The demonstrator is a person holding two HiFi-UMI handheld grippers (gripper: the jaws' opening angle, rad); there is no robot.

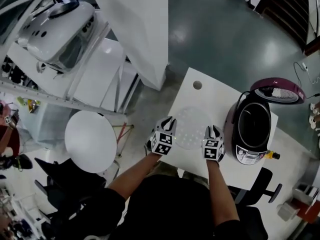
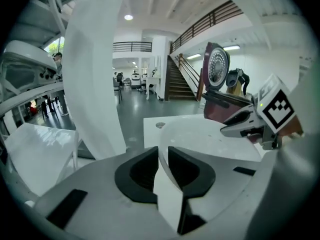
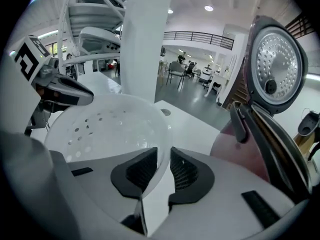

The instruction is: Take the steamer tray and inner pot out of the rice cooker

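Head view puts the steamer tray (image 1: 190, 128) between both grippers: left gripper (image 1: 167, 123) pinches its left rim, right gripper (image 1: 214, 131) pinches its right rim.

Black short sleeves (image 1: 107, 204); left gripper (image 1: 169, 121) and right gripper (image 1: 214, 130) grey-white with black fingers (image 2: 142, 170) and marker cubes (image 1: 162, 143).

Pose: left gripper (image 1: 169, 121) slants forward and down, its marker cube (image 1: 162, 143) facing up. Jaws nearly together, pads pinching the rim of the steamer tray (image 1: 191, 126) on its left side. The right gripper (image 1: 214, 129) has the same downward slant and is level with the left, jaws narrow, pads clamped on the rim opposite. The tongs sit apart with the tray between them. Left forearm (image 1: 132, 176) and right forearm (image 1: 220, 194) run straight back behind their grippers, bare below dark sleeves
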